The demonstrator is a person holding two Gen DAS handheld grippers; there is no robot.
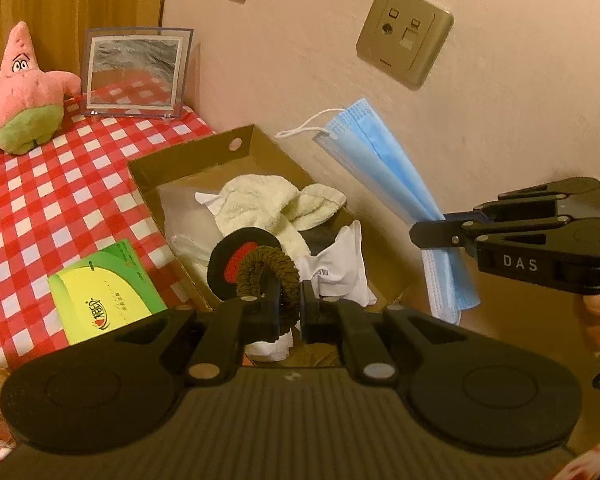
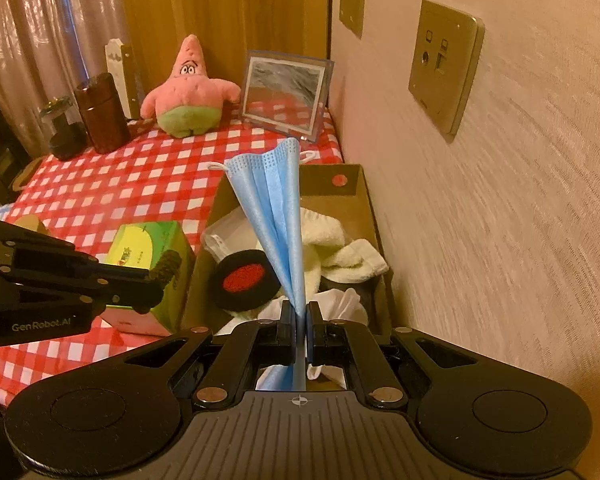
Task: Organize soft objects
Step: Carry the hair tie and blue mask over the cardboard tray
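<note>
The left gripper (image 1: 289, 300) has its jaws closed on a springy brown fabric hair scrunchie (image 1: 267, 266) above the open brown cardboard box (image 1: 203, 156) on the desk, while the right gripper (image 2: 298, 326) pinches a light, floppy blue pleated face mask (image 2: 277, 208) at its middle over that box.

On your red-checked tablecloth (image 2: 99, 196) a clear picture frame (image 2: 285, 94) stands against the wall (image 2: 520, 200) — a dark brown canister (image 2: 101, 114) sits well apart from it, and a green-yellow packet (image 1: 105, 292) lies flat. Brass socket plates (image 1: 406, 36) dot the wall.
</note>
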